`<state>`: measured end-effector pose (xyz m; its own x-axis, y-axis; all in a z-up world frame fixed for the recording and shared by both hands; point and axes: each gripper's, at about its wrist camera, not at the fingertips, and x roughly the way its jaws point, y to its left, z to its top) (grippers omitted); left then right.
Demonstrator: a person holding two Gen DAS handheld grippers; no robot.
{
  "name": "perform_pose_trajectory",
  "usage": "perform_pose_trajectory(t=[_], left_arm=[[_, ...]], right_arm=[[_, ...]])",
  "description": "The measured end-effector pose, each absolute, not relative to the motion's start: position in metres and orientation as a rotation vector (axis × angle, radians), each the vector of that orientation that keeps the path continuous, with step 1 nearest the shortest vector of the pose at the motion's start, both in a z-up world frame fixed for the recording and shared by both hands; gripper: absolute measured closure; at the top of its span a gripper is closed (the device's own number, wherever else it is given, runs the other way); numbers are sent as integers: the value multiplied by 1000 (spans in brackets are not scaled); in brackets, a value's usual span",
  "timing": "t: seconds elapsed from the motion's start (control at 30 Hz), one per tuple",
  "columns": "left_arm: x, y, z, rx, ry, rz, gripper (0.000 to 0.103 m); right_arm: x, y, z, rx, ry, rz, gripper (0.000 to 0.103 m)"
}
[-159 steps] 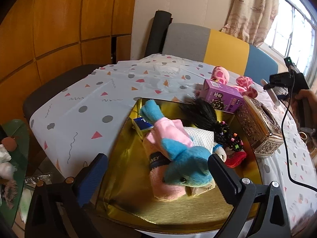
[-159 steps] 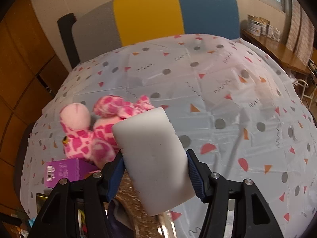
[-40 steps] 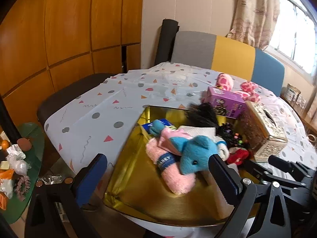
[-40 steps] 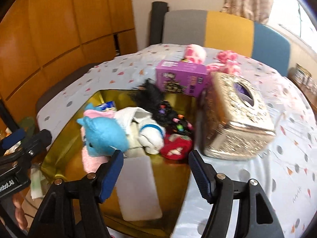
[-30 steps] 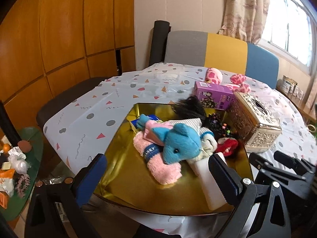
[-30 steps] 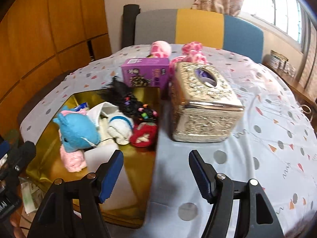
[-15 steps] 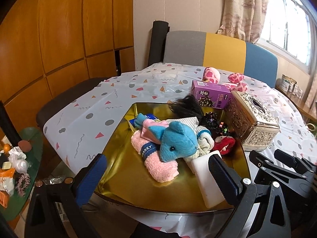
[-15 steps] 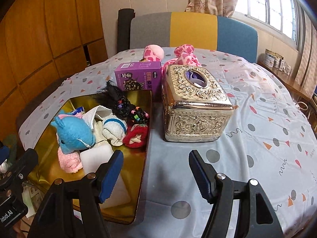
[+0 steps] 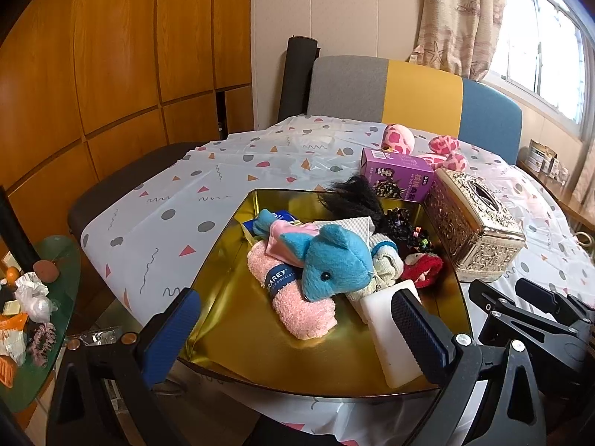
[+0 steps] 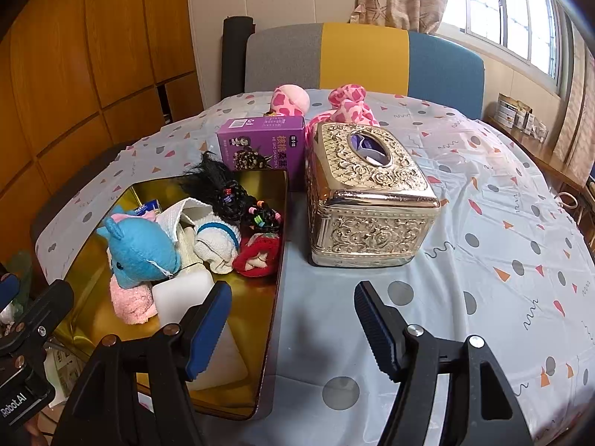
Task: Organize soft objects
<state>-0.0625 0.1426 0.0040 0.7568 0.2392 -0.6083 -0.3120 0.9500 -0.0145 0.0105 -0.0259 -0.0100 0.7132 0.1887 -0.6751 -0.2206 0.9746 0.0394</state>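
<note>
Counting toys: one blue plush elephant (image 9: 334, 260), one rolled pink towel (image 9: 297, 304), one white foam block (image 9: 390, 338), all in the shallow gold metal tray (image 9: 238, 319); one pink spotted plush giraffe (image 10: 347, 106) on the table beyond.
Boxes: one purple carton (image 10: 262, 141), one ornate gold tissue box (image 10: 368, 193), both outside the tray.
Left gripper (image 9: 297, 330): jaws apart, empty, hovering at the tray's near edge.
Right gripper (image 10: 293, 323): jaws apart, clamping nothing, over the dotted tablecloth (image 10: 502, 260).
Only left view: green side table (image 9: 48, 371) with clutter.
Only right view: the tissue box's oval opening seen from above.
</note>
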Motion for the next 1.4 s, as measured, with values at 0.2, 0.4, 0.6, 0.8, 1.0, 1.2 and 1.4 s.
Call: perform_pose_trajectory(t=[0.2, 0.4, 0.6, 0.8, 1.0, 1.2, 1.4], left_arm=[[-63, 143, 4, -118, 648, 302, 0], [-62, 144, 4, -119, 650, 303, 0], [-63, 144, 4, -121, 649, 304, 0], [-63, 145, 4, -124, 653, 304, 0], [-63, 145, 4, -124, 658, 301, 0], [-62, 145, 3, -122, 661, 299, 0], [-62, 144, 3, -119, 662, 298, 0]], right_arm=[[10, -26, -9, -47, 740, 227, 33], [10, -25, -9, -48, 740, 228, 33], [9, -25, -8, -50, 737, 228, 33], [9, -25, -8, -51, 738, 229, 33], [9, -25, -9, -51, 739, 229, 33], [10, -25, -8, -51, 739, 230, 33], [10, -25, -9, -51, 742, 231, 33]])
